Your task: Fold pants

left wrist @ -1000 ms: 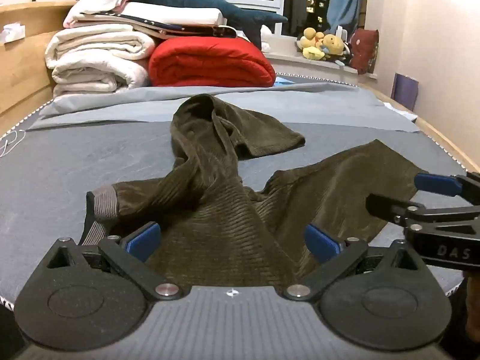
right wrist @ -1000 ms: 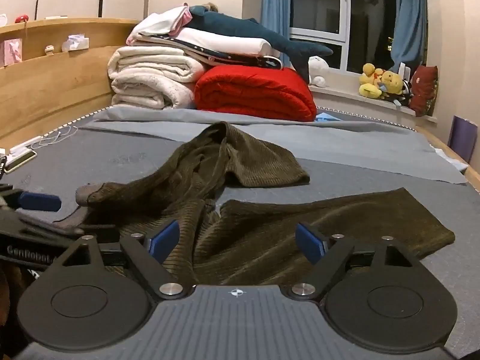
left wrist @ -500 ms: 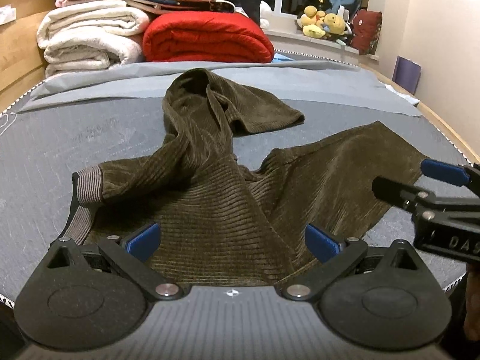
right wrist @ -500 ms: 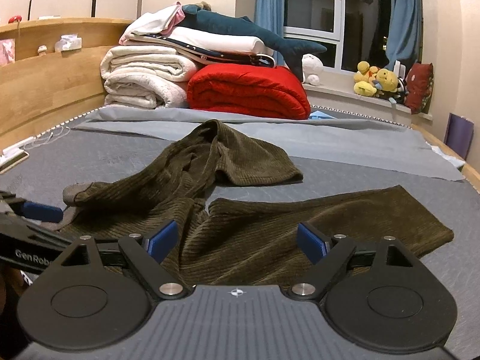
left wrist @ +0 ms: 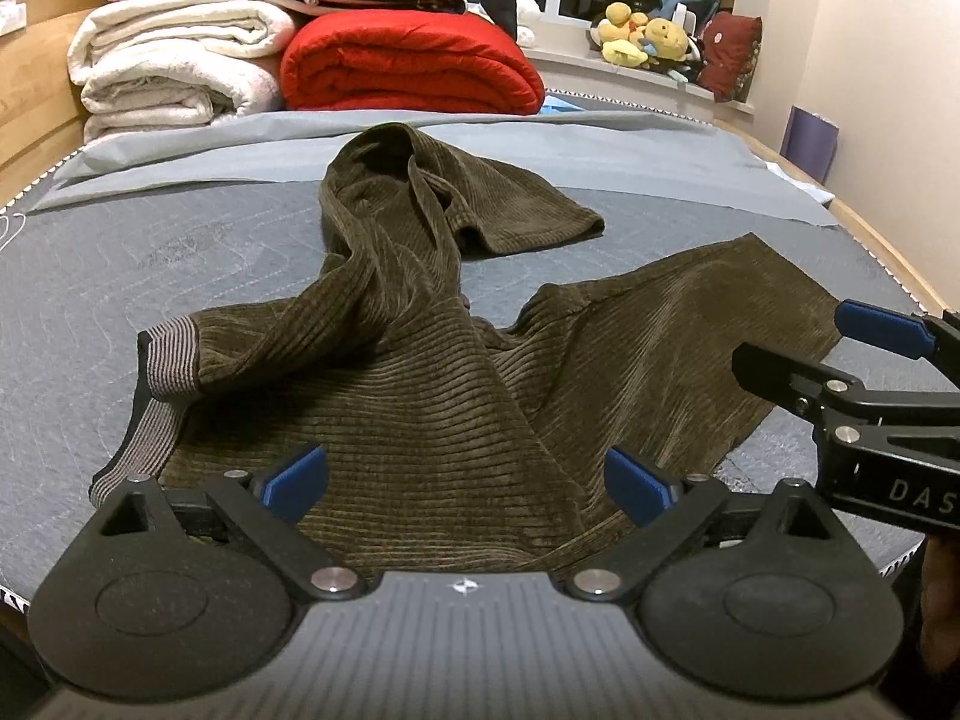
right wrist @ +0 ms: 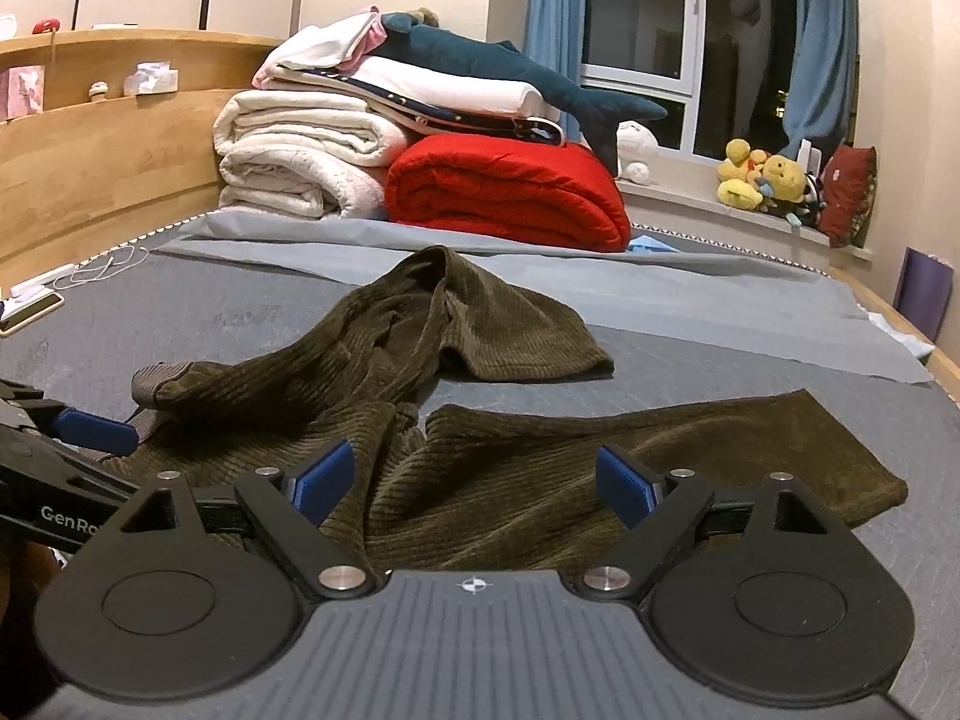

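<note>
**Pants rumpled on bed, both claws wide**

Dark olive corduroy pants point(left wrist: 420, 396) lay crumpled on grey quilted bed point(left wrist: 180, 252), directly ahead of left claw point(left wrist: 468, 480) & right claw point(right wrist: 477, 477). Both gaped wide, holding nothing, hovering at near waist edge.

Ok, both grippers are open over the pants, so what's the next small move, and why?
Probably lower the open left gripper onto the striped waistband and pinch it. The pants lie crumpled, one leg twisted back on itself, so they need spreading flat before folding.
</note>
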`<action>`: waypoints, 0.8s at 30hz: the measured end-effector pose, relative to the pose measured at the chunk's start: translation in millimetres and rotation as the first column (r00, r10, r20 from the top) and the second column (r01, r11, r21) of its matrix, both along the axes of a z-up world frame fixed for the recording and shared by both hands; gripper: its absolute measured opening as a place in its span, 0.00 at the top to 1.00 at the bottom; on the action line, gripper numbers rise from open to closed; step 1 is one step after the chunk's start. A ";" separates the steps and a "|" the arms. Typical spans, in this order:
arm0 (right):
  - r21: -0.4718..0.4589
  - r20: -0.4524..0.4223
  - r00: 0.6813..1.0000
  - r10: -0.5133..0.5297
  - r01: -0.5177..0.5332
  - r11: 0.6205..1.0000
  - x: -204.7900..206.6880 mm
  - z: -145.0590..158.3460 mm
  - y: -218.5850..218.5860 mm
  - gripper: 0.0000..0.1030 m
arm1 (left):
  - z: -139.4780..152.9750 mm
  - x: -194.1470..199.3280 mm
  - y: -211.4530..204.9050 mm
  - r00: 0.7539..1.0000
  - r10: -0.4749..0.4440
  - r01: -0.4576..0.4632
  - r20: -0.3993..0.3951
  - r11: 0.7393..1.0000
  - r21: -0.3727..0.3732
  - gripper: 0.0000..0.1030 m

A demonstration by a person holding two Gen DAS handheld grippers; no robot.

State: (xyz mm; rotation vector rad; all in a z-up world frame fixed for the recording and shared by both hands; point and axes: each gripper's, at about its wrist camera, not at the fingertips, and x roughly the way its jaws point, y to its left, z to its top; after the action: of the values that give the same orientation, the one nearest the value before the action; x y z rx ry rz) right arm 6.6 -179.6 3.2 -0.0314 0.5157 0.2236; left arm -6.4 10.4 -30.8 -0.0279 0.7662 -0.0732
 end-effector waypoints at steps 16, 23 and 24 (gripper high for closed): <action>0.005 -0.008 1.000 0.016 -0.016 1.000 1.1 -4.4 0.8 0.14 | -2.3 1.7 0.9 1.000 0.001 -0.001 -0.010 1.000 0.000 0.04; 0.004 -0.008 1.000 0.023 -0.023 1.000 0.1 -6.9 0.9 0.14 | -4.1 1.2 0.9 1.000 0.004 -0.004 -0.011 1.000 0.000 0.04; 0.002 -0.006 1.000 0.023 -0.023 1.000 -0.7 -7.6 1.1 0.14 | -3.9 1.3 0.8 1.000 0.003 -0.003 -0.011 1.000 0.000 0.04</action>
State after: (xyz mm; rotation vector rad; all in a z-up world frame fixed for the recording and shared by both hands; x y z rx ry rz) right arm 5.9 -178.5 -4.4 -0.0346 0.5214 0.2473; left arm -5.1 11.2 -34.7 -0.0293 0.7771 -0.0701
